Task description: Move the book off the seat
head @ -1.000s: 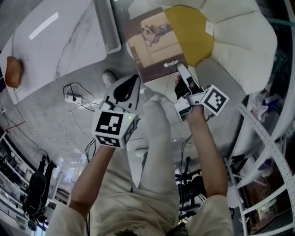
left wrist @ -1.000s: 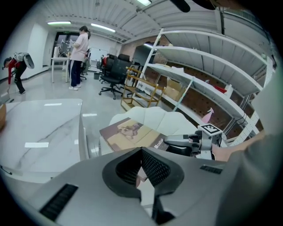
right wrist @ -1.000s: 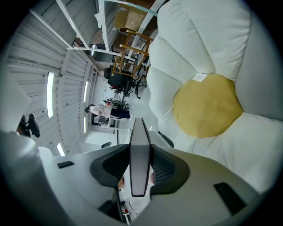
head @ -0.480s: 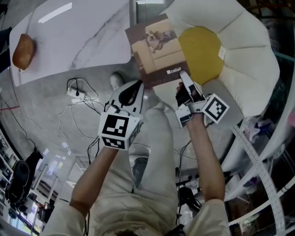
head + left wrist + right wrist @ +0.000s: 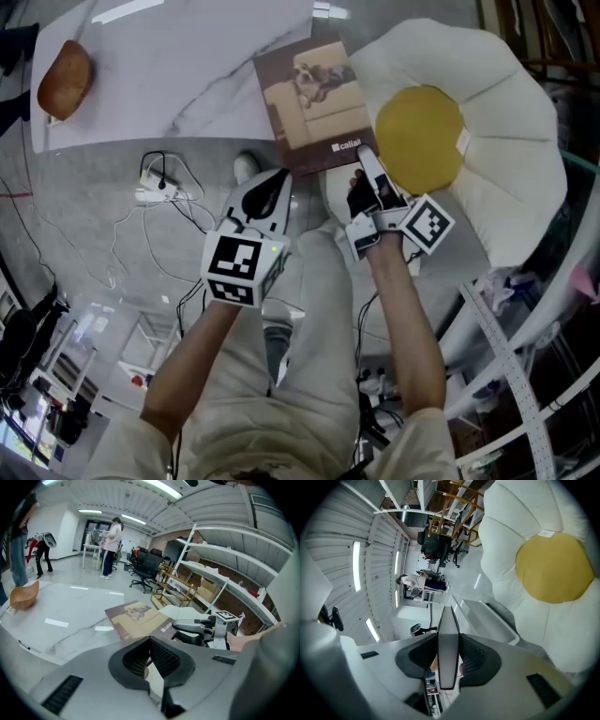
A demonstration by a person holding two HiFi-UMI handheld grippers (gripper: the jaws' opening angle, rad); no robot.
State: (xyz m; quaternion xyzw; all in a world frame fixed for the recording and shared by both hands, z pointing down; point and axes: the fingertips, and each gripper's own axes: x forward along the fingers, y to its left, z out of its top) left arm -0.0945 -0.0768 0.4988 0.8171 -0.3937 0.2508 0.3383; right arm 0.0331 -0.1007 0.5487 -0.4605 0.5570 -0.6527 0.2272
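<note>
The brown book, its cover showing a dog on a sofa, hangs in the air between the white marble table and the white flower-shaped seat with a yellow centre. My right gripper is shut on the book's near edge; in the right gripper view the book's page edge stands clamped between the jaws of that gripper. My left gripper hovers left of the book, shut and holding nothing. In the left gripper view the book lies ahead, over the table's edge.
A brown bread-like lump rests on the table's far left. Cables and a power strip lie on the grey floor under the hands. A white shelf rack stands at the right. People and office chairs stand far back.
Both hands have moved left with the book. The book has left the yellow centre of the seat, which now shows whole, and hangs nearer the table.
</note>
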